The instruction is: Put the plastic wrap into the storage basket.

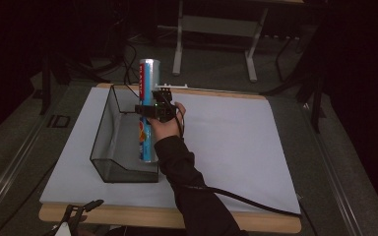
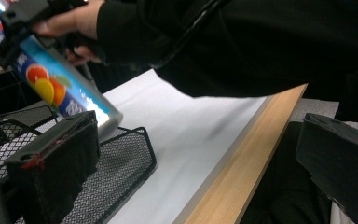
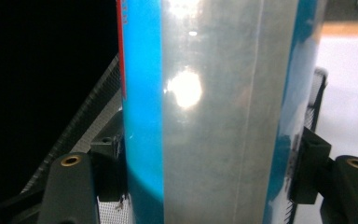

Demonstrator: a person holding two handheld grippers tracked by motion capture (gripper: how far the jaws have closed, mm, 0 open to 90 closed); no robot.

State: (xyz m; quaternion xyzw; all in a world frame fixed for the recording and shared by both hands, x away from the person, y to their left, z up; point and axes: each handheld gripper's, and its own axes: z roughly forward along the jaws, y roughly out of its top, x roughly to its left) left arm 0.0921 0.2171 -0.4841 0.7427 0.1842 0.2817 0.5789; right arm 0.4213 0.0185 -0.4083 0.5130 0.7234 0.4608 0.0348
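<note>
A tall, slim can (image 1: 148,110) with a shiny blue and silver skin, red lettering up one side and a picture of orange and yellow fruit stands upright over the black wire mesh basket (image 1: 109,142) on the pale sheet covering the wooden table (image 1: 256,221). Its lower end sits inside the basket's right-hand side; whether it touches the mesh floor is hidden by the basket wall and the sleeve. The right gripper (image 1: 150,111) clamps the can about halfway up, one black jaw pressed on each side, with the person's hand (image 1: 167,125) wrapped behind it.

From the right gripper view the can (image 3: 209,112) is so close that its print is lost to glare, though both pads visibly press its sides. The left gripper view sees the can (image 2: 58,88) tilted, fruit picture clear, its top cut off by the frame edge. The left gripper (image 1: 78,211) rests low at the table's near edge, partly cut off; its jaws stand wide apart with nothing between them.
</note>
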